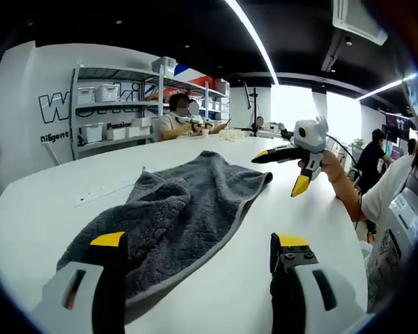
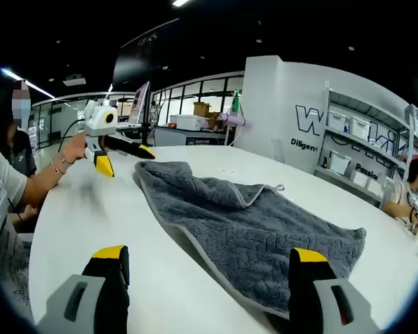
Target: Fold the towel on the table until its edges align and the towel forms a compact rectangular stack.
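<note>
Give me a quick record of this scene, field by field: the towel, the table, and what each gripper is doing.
towel: grey towel, lying rumpled and partly folded over itself, not yet a neat rectangle
table: white table, towel resting on it
left gripper: left gripper open, jaws either side of the towel's near edge, holding nothing
right gripper: right gripper open, jaws apart above the towel's near part, holding nothing
background: shelving with bins, a seated person
</note>
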### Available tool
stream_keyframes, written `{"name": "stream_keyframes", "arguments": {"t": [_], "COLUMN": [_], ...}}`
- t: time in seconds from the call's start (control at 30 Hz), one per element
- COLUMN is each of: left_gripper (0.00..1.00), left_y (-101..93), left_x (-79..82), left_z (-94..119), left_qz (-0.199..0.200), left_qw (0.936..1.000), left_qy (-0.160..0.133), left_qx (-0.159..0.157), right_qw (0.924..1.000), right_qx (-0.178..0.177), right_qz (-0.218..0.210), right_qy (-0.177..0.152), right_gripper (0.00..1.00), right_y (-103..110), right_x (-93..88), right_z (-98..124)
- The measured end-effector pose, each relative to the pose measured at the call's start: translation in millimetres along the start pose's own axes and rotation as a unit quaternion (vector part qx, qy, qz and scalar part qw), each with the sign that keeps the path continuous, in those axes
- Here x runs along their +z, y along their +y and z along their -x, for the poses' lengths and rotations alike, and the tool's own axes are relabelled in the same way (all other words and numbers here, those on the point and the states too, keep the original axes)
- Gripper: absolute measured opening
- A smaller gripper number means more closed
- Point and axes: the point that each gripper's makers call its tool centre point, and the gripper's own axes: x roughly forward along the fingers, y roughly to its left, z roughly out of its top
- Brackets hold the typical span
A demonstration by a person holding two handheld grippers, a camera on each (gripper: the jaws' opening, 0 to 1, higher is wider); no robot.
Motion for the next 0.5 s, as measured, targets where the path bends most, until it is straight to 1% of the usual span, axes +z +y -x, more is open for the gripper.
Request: {"name": "stream_keyframes", "arguments": {"t": [0.03, 0.07, 0.1, 0.13, 0.2, 0.3, 0.33, 0.4, 0.43, 0.47, 0.5], "left_gripper": [0.89, 0.88, 0.88, 0.88, 0.88, 0.86, 0.85, 0.83, 0.80, 0.78, 0.79], "left_y": [4.7, 12.0, 20.5, 25.4, 26.9, 37.5, 44.0, 55.4, 67.1, 72.2, 74.0], "left_x": [1.1, 3.1, 4.8, 7.3, 12.6, 22.4, 24.7, 29.1, 31.4, 33.3, 35.5], "left_z": [1, 2, 3, 3, 0, -6, -10, -17, -21, -26, -32], "left_qz": [0.000, 0.000, -0.010, -0.021, -0.021, -0.017, -0.026, -0.031, -0.050, -0.059, -0.055], "left_qw": [1.0000, 0.9998, 0.9991, 0.9985, 0.9986, 0.9985, 0.9979, 0.9968, 0.9941, 0.9929, 0.9934], "left_qy": [0.001, 0.003, 0.008, 0.012, 0.013, 0.014, 0.023, 0.031, 0.041, 0.046, 0.046], "left_qx": [0.006, 0.020, 0.040, 0.049, 0.048, 0.050, 0.055, 0.067, 0.087, 0.093, 0.090], "right_qw": [1.0000, 1.0000, 1.0000, 1.0000, 1.0000, 1.0000, 1.0000, 1.0000, 1.0000, 1.0000, 1.0000], "right_qx": [0.001, 0.001, 0.002, 0.002, 0.001, 0.002, 0.004, 0.006, 0.006, 0.006, 0.007], "right_qz": [-0.001, -0.001, -0.001, -0.002, -0.001, 0.000, -0.001, 0.000, 0.000, 0.000, 0.001], "right_qy": [0.001, 0.000, 0.000, 0.000, 0.002, 0.004, 0.006, 0.007, 0.007, 0.006, 0.005], "right_gripper": [0.99, 0.99, 0.99, 0.99, 0.99, 0.99, 0.99, 0.99, 0.99, 0.99, 0.99], "right_y": [0, 0, 1, 1, 1, 2, 3, 4, 4, 4, 5], "right_x": [-0.2, -0.1, 0.0, -0.2, -1.2, -2.2, -2.9, -3.4, -3.3, -2.9, -2.4], "right_z": [0, 0, 0, -1, -2, -3, -4, -4, -4, -4, -4]}}
